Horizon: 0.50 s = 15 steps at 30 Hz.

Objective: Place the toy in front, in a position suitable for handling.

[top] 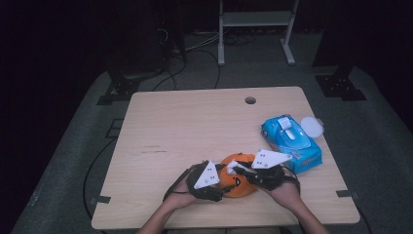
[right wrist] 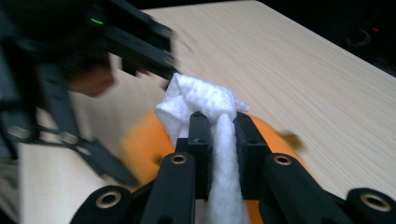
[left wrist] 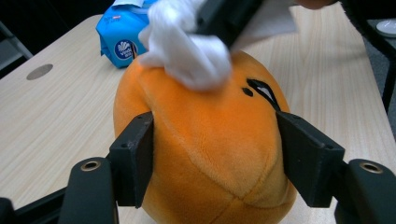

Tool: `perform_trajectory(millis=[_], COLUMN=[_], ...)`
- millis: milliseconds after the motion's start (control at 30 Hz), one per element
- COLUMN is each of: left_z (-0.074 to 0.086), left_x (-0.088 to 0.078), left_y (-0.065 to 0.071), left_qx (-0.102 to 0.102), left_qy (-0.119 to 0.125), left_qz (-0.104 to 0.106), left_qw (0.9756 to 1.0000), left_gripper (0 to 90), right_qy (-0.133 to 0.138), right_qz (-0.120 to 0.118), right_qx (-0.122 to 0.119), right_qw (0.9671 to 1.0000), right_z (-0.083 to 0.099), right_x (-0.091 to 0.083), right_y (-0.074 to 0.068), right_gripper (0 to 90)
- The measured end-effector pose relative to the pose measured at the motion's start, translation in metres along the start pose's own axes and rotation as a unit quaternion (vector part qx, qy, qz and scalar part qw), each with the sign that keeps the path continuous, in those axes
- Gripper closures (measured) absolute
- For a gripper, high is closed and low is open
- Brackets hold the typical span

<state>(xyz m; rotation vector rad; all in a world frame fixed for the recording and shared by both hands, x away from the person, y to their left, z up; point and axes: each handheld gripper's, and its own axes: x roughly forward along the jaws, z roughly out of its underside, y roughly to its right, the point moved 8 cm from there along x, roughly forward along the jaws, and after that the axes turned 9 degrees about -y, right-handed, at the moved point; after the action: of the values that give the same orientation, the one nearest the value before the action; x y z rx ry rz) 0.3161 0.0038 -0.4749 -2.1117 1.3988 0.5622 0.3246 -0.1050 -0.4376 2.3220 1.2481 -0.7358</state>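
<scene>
Grippers meet over an orange plush toy (top: pixel 237 181) near the front edge of the wooden table (top: pixel 185 126), and we see both hands at work on it. In the left gripper view, we find the left gripper (left wrist: pixel 215 149) straddling the toy, one black jaw against each flank of the rounded body, the fabric bulging up and forward between them; the pads press on the plush. From above, that left gripper (top: pixel 220 187) comes in from the toy's left side, with the person's left hand (top: pixel 182 195) behind it.

We see the right gripper (right wrist: pixel 218 140) clamped narrowly on a white wipe (right wrist: pixel 205 105), the cloth bunched above its jaws and trailing down between them. In the left gripper view the same white wipe (left wrist: pixel 187 51) sits on top of the toy, touching its upper surface just beside the stitched black eye (left wrist: pixel 261 88). In the high view the right gripper (top: pixel 234 168) reaches the toy from the right, above its crown.

We note a blue packet of wipes (top: pixel 291 143) lying on the table to the right of the toy, near but apart from it, with a white round lid (top: pixel 311 126) just beyond the packet at the table's right edge.
</scene>
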Motion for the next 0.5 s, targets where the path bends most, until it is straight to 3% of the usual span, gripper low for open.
perform_trajectory(millis=[67, 133, 200, 267, 367, 433, 500], left_z=[0.0, 0.0, -0.002, -0.005, -0.007, -0.007, -0.006], left_x=[0.001, 0.001, 0.002, 0.004, 0.003, 0.001, -0.001], left_y=[-0.003, -0.006, -0.006, -0.006, 0.0, 0.004, 0.006], left_qx=[-0.024, -0.047, -0.059, -0.063, -0.013, 0.006, 0.028], left_qy=[-0.005, -0.011, -0.019, -0.014, -0.01, -0.007, -0.008], left_qz=[0.007, 0.019, 0.022, 0.013, -0.011, -0.007, -0.004], left_qw=[0.9997, 0.9986, 0.9979, 0.9978, 0.9998, 0.9999, 0.9996], left_gripper=[25.7, 18.4, 15.0, 16.4, 25.0, 28.8, 30.1], right_qy=[-0.007, -0.012, -0.014, -0.005, -0.007, 0.0, 0.004], right_qz=[0.006, 0.005, 0.001, -0.026, -0.028, -0.019, 0.0], right_qx=[0.009, 0.016, 0.012, 0.006, -0.019, -0.016, -0.003], right_qw=[0.9999, 0.9998, 0.9998, 0.9996, 0.9994, 0.9997, 1.0], right_z=[0.008, 0.013, 0.014, 0.008, 0.0, -0.005, -0.005], right_x=[-0.002, -0.001, -0.002, 0.0, 0.005, 0.005, 0.002], right_y=[0.01, 0.011, 0.004, -0.011, -0.025, -0.021, -0.008], right_gripper=[78.7, 78.7, 78.8, 78.8, 78.8, 78.9, 78.8])
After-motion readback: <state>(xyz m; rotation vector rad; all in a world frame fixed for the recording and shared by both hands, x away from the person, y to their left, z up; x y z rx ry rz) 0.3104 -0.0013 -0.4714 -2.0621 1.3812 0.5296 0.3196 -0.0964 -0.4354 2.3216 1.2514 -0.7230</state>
